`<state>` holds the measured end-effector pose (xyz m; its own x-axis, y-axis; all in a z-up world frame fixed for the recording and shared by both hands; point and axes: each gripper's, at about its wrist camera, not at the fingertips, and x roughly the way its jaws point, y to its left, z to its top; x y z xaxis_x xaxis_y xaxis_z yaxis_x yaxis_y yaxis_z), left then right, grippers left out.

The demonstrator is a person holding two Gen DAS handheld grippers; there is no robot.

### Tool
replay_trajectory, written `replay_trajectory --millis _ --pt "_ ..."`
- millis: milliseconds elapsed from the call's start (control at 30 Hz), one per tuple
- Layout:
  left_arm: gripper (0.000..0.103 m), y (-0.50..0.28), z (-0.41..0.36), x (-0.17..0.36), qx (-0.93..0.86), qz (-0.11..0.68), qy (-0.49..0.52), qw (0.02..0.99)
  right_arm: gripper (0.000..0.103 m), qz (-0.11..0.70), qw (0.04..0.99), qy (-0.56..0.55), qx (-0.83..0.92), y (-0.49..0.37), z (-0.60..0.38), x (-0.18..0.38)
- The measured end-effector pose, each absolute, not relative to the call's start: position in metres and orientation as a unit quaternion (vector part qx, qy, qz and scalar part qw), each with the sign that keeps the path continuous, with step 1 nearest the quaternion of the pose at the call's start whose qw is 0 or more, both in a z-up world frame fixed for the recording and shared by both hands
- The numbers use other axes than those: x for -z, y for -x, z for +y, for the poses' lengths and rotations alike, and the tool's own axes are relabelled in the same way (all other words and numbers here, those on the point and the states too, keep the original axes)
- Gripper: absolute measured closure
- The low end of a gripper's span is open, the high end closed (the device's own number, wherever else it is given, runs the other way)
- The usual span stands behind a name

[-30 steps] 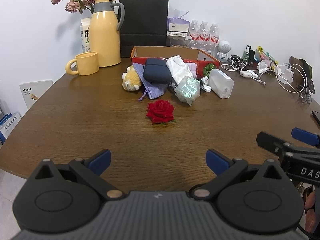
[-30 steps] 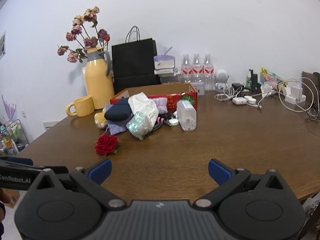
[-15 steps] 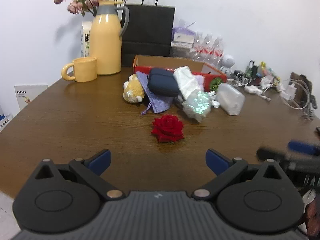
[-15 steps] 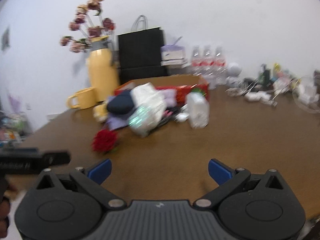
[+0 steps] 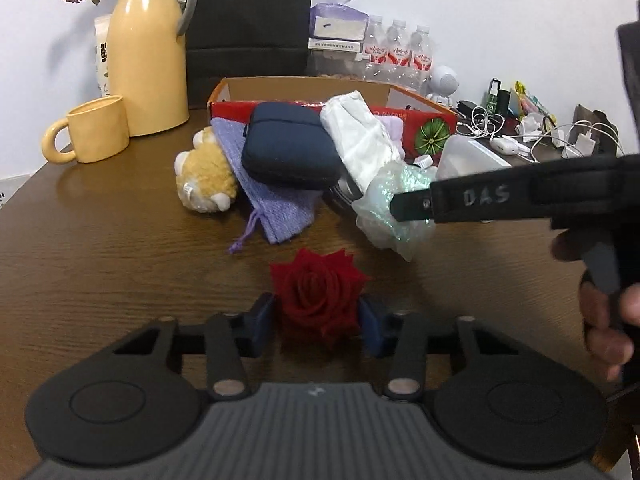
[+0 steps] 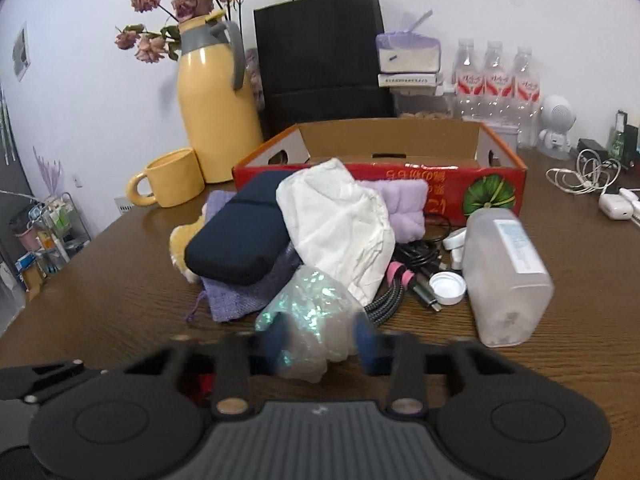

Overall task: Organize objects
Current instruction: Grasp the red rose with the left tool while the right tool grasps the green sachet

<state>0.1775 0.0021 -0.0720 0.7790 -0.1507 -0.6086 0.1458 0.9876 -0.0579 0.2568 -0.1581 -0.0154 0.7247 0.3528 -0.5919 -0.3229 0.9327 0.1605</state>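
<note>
- The red rose (image 5: 318, 296) lies on the brown worktop (image 5: 100, 248) at lower centre of the left wrist view, in front of the heap and clear of it.
- The left claw (image 5: 318, 320) has just been closing and now brackets the rose, one blue pad on each side of the bloom. The pads look to be pressing the petals, though I would not swear the grip is firm.
- The iridescent plastic bag (image 6: 308, 320) sits at the near edge of the heap, low in the middle of the right wrist view, touching the white cloth pouch (image 6: 332, 224) behind it.
- The right claw (image 6: 322, 340) has also just been closing, with the bag between its blurred blue pads. They seem to rest against the crinkled film; how tightly, I cannot tell.
- Further back in that view lie the navy zip case (image 6: 236, 240), a lilac drawstring pouch (image 6: 236, 296) under it, a braided cable (image 6: 388, 300), a white cap (image 6: 448, 288) and a frosted plastic bottle (image 6: 504, 276) on its side.
- Behind the heap stands the open red cardboard box (image 6: 400, 176), its floor apparently bare, and it seems the likely place for these things.
- My reading: this is the first pick-up, both hands taking an item at once, nothing yet stowed.
- Next calls for a gentle lift. The rose is soft and could shed or crush, and the bag is slippery and may drag the pouch along, so each should rise straight before travelling over the box's front wall.
</note>
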Motion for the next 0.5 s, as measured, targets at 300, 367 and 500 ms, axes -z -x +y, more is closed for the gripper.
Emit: replay_trajectory --millis 300,367,500 --pt "0.069 -0.147 0.002 0.052 0.084 0.296 -0.012 0.951 0.086 0.288 0.938 -0.012 -0.193 -0.212 -0.170 0.006" --pt "0.069 -0.130 0.000 0.045 0.084 0.288 -0.018 0.954 0.086 0.279 0.940 -0.003 -0.197 -0.192 -0.175 0.002" --pt "0.069 -0.088 -0.006 0.030 0.095 0.273 -0.034 0.957 0.086 0.264 0.944 0.022 -0.196 -0.141 -0.185 -0.004"
